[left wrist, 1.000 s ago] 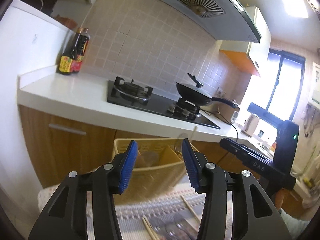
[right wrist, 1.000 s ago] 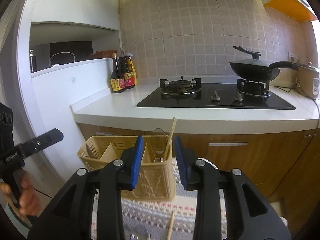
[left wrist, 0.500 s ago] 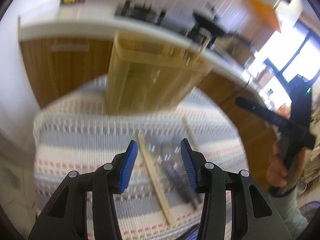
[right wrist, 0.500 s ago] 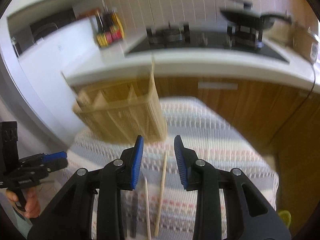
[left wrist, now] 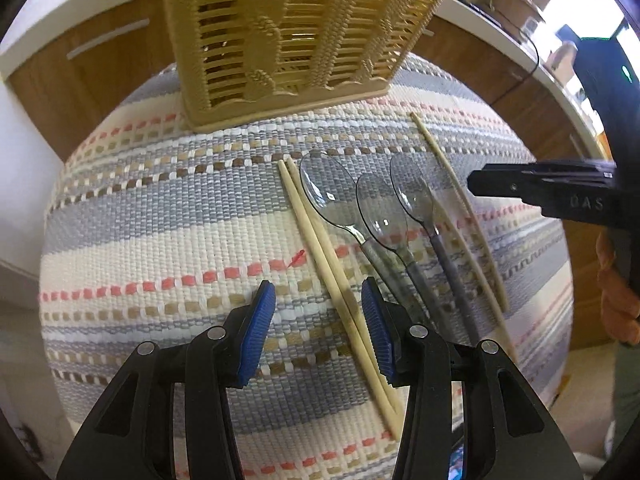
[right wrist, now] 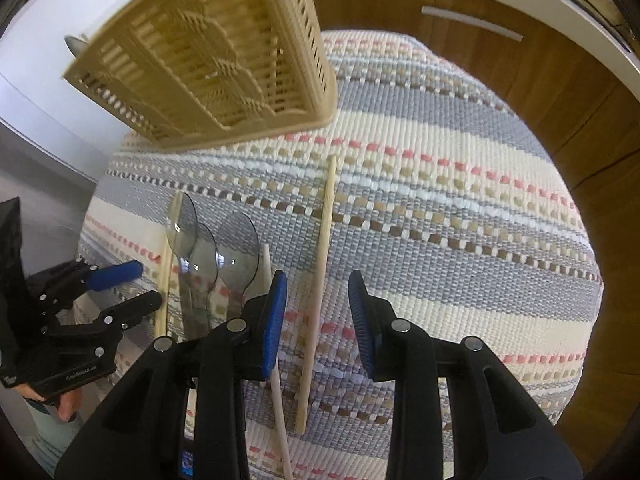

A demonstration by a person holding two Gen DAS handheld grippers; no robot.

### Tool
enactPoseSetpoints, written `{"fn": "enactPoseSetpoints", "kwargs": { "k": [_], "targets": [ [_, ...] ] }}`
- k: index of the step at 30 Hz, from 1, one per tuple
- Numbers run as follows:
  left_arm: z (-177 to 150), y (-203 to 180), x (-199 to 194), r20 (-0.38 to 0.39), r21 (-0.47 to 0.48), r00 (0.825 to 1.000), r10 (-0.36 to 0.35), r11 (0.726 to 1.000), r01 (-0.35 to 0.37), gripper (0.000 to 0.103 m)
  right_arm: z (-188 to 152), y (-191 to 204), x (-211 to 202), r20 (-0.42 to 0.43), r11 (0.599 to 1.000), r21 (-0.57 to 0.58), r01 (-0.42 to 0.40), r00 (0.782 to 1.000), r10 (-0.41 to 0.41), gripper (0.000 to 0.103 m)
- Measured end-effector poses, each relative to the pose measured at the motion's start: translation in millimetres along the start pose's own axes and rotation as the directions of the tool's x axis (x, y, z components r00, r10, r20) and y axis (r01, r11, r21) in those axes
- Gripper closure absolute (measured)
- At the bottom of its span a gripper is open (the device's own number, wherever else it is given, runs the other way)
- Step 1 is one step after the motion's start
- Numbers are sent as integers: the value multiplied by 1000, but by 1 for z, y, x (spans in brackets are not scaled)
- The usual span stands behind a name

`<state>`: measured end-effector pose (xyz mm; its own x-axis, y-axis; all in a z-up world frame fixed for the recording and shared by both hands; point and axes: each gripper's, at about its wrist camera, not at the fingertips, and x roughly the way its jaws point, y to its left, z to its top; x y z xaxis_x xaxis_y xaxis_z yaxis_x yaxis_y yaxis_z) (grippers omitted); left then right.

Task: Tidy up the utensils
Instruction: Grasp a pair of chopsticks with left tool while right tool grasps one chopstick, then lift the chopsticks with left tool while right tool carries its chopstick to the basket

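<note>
Three clear plastic spoons (left wrist: 332, 196) lie side by side on a striped woven cloth (left wrist: 160, 240), also in the right wrist view (right wrist: 236, 248). A pair of wooden chopsticks (left wrist: 320, 248) lies left of them, and two more chopsticks (left wrist: 460, 200) lie to their right. A tan slatted utensil basket (left wrist: 288, 32) stands at the cloth's far side, also in the right wrist view (right wrist: 208, 60). My left gripper (left wrist: 318, 308) is open above the chopstick pair. My right gripper (right wrist: 318, 292) is open over a single chopstick (right wrist: 324, 248).
Wooden cabinet fronts (left wrist: 80, 52) and a white counter edge run behind the cloth. The right gripper's body (left wrist: 560, 192) shows at the right of the left wrist view, and the left gripper (right wrist: 100, 292) at the left of the right wrist view.
Both grippers have tilted down from facing the counter and stove to looking at the cloth, and have come close over the utensils. Both stay open.
</note>
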<state>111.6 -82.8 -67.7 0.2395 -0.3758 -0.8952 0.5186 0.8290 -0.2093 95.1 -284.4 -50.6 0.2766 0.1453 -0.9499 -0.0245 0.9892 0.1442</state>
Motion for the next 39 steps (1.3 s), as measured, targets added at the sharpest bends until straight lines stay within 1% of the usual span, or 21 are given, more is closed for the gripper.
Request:
{"fn": "enactPoseSetpoints", "kwargs": {
  "k": [2, 3, 4, 8, 9, 11, 13, 15, 17, 19, 21, 22, 24, 26, 28, 30, 32, 35, 37, 39],
  "targets": [
    [-1, -10, 4, 0, 52, 999, 38, 998, -38, 59, 4, 4, 12, -32, 1000, -7, 7, 999, -7, 74],
    [0, -13, 6, 1, 60, 999, 44, 997, -44, 59, 4, 6, 17, -43, 1000, -2, 16, 999, -16, 74],
    [1, -15, 7, 0, 69, 999, 49, 996, -49, 58, 6, 9, 17, -34, 1000, -11, 28, 999, -28, 74],
    [6, -30, 13, -31, 127, 995, 98, 987, -93, 58, 12, 25, 25, -73, 995, -73, 70, 994, -76, 75],
    [7, -35, 16, -43, 151, 992, 116, 983, -109, 58, 13, 28, 27, -84, 993, -84, 84, 992, -91, 77],
    [10, -41, 20, -57, 183, 989, 138, 975, -126, 57, 18, 32, 31, -108, 990, -87, 115, 986, -124, 88],
    [11, -45, 24, -64, 203, 986, 153, 970, -138, 57, 22, 32, 33, -124, 988, -87, 125, 983, -135, 93],
    [12, -51, 27, -61, 222, 984, 170, 963, -153, 57, 28, 28, 32, -128, 987, -95, 129, 982, -140, 95],
    [12, -53, 26, -62, 234, 984, 166, 961, -147, 63, 28, 30, 31, -119, 985, -107, 137, 982, -150, 96],
    [12, -55, 26, -63, 240, 984, 164, 960, -145, 64, 27, 29, 29, -113, 983, -113, 142, 981, -155, 96],
    [13, -55, 25, -67, 237, 984, 166, 961, -146, 68, 27, 29, 29, -112, 984, -113, 139, 982, -151, 98],
    [13, -56, 24, -67, 235, 984, 167, 961, -147, 73, 25, 27, 30, -113, 985, -111, 135, 983, -147, 98],
    [13, -51, 20, -65, 228, 983, 170, 962, -151, 86, 20, 24, 28, -111, 986, -107, 126, 984, -137, 98],
    [11, -36, 14, -65, 203, 986, 155, 969, -139, 89, 14, 15, 21, -108, 987, -105, 121, 985, -133, 98],
    [5, -17, 2, -55, 168, 986, 158, 975, -147, 91, 7, 8, 17, -102, 987, -103, 121, 986, -131, 98],
    [2, -7, -2, -47, 138, 982, 183, 975, -175, 92, -1, -1, 11, -95, 988, -99, 117, 987, -127, 98],
    [-1, 5, -7, -50, 101, 982, 183, 979, -178, 92, -6, -8, 8, -99, 990, -86, 115, 987, -123, 98],
    [-3, 24, -12, -71, 47, 988, 135, 990, -132, 92, -9, -16, 9, -119, 989, -85, 118, 985, -128, 98],
    [-1, 32, -13, -85, 41, 990, 113, 993, -110, 90, -9, -18, 8, -131, 989, -96, 115, 983, -127, 98],
    [6, 39, -13, -103, 23, 991, 86, 996, -84, 90, -6, -22, 8, -153, 992, -81, 101, 982, -112, 97]
  ]
}}
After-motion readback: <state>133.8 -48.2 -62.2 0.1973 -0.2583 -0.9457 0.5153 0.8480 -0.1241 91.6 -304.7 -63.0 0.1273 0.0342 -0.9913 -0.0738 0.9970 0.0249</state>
